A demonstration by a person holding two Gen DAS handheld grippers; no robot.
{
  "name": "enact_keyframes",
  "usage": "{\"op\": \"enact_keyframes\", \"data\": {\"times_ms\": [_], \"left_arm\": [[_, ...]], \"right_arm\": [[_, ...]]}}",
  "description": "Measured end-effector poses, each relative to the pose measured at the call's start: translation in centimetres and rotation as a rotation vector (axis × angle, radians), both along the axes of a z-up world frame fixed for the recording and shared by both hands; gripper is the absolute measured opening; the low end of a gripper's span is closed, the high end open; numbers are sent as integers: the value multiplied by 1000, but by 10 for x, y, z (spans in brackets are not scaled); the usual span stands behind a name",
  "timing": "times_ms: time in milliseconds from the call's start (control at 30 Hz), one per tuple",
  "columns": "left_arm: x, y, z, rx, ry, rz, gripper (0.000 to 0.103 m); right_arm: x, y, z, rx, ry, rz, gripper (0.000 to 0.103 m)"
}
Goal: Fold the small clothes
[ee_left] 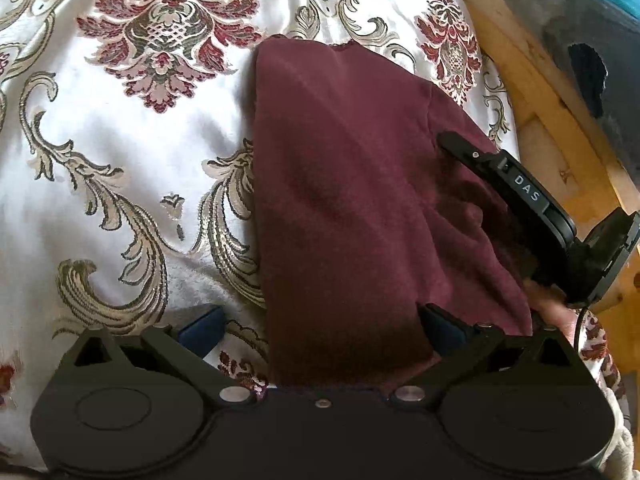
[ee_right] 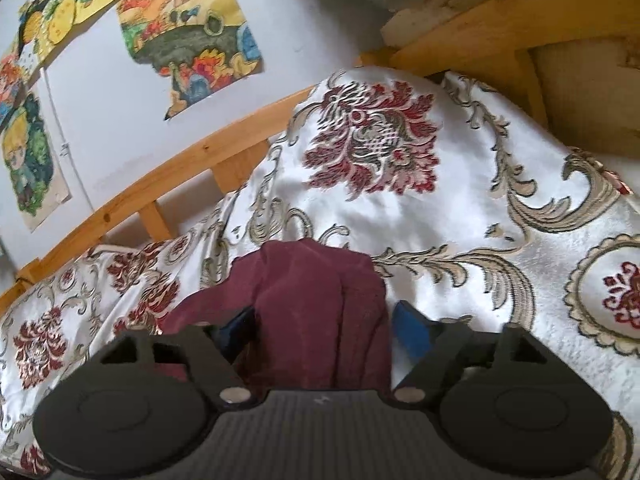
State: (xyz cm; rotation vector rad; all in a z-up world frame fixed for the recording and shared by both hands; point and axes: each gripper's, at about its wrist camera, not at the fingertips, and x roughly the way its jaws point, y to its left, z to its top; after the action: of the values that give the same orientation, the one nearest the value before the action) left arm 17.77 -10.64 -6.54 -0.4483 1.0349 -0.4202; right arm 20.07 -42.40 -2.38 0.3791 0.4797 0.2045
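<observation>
A dark maroon garment (ee_left: 360, 200) lies folded into a long strip on a white floral bedspread (ee_left: 120, 180). My left gripper (ee_left: 320, 326) is open, its fingers wide apart over the garment's near end, with the cloth running between them. My right gripper (ee_left: 452, 142) shows at the garment's right edge in the left wrist view. In the right wrist view the right gripper (ee_right: 324, 326) is open with the maroon garment (ee_right: 320, 312) bunched between its blue-padded fingers (ee_right: 412, 332). Whether either gripper touches the cloth is unclear.
A wooden bed frame (ee_left: 560, 140) runs along the right side. In the right wrist view a wooden rail (ee_right: 160, 176) borders the bed, with a white wall and colourful drawings (ee_right: 192, 32) behind it. Dark and blue objects (ee_left: 600, 40) lie beyond the frame.
</observation>
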Motion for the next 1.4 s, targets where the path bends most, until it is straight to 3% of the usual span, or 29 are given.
{"op": "enact_keyframes", "data": {"times_ms": [67, 133, 267, 367, 467, 667, 833, 1067, 1200, 1300, 1400], "left_arm": [[0, -1, 2, -8, -2, -21, 92], [1, -1, 5, -37, -3, -52, 79], [2, -3, 10, -20, -1, -69, 67], [-3, -5, 16, 8, -36, -73, 58], [-8, -7, 27, 54, -91, -93, 52], [-17, 3, 52, 146, -238, -101, 51], [2, 21, 69, 238, -333, -64, 52], [61, 42, 68, 397, -375, 6, 52], [80, 57, 52, 357, -323, 32, 54], [81, 65, 43, 311, -314, 65, 57], [77, 65, 42, 317, -323, 66, 63]], "right_arm": [[0, -2, 2, 3, 2, -7, 55], [-2, 0, 4, -2, 0, -7, 48], [-8, 19, 12, -108, -8, -7, 30], [-14, 29, 19, -133, -31, -7, 23], [-20, 39, 32, -148, -64, -5, 22], [-37, 77, 73, -249, -214, 69, 21], [-15, 105, 95, -266, -273, 106, 21], [71, 126, 87, -218, -125, 109, 21], [102, 133, 63, -231, -19, 101, 21], [106, 126, 50, -233, 16, 92, 23], [108, 117, 43, -216, 36, 84, 30]]}}
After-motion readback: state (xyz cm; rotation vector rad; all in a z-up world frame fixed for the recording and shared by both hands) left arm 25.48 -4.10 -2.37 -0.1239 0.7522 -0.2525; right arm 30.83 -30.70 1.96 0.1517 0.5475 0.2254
